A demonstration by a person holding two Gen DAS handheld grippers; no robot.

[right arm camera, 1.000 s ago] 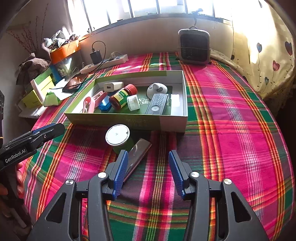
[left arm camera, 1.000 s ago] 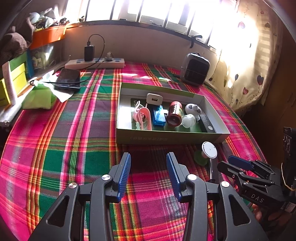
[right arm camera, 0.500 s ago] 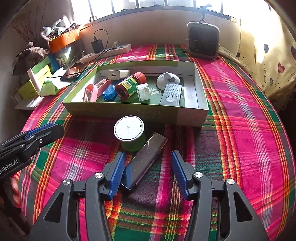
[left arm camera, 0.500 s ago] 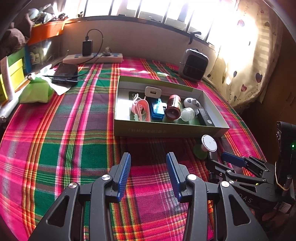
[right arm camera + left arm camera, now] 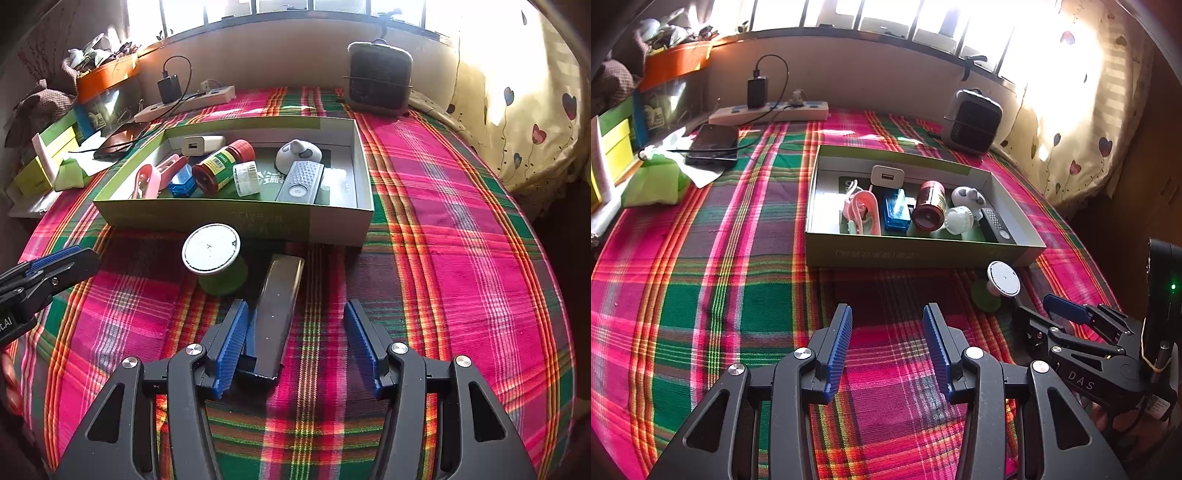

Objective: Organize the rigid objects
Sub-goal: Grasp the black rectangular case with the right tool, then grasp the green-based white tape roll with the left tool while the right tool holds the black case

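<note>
A flat dark bar (image 5: pixel 276 314) lies on the plaid cloth, its near end between the fingers of my open right gripper (image 5: pixel 295 343), close to the left finger. A green spool with a white top (image 5: pixel 216 260) stands just left of the bar and in front of the green tray (image 5: pixel 236 216); the spool also shows in the left wrist view (image 5: pixel 999 286). The tray (image 5: pixel 916 253) holds a red-capped jar (image 5: pixel 221 166), a grey remote (image 5: pixel 301 181), a white charger (image 5: pixel 195 144), a pink clip and a blue box. My left gripper (image 5: pixel 886 341) is open and empty over bare cloth.
A small dark heater (image 5: pixel 378 77) stands behind the tray. A power strip (image 5: pixel 184 103), a phone (image 5: pixel 713 146) and green and yellow boxes (image 5: pixel 51 162) line the left side. A curtain (image 5: pixel 524 110) hangs at the right, past the table's round edge.
My right gripper has moved forward and down, so the dark bar now lies between its fingers. The left gripper has drawn back slightly and stays open.
</note>
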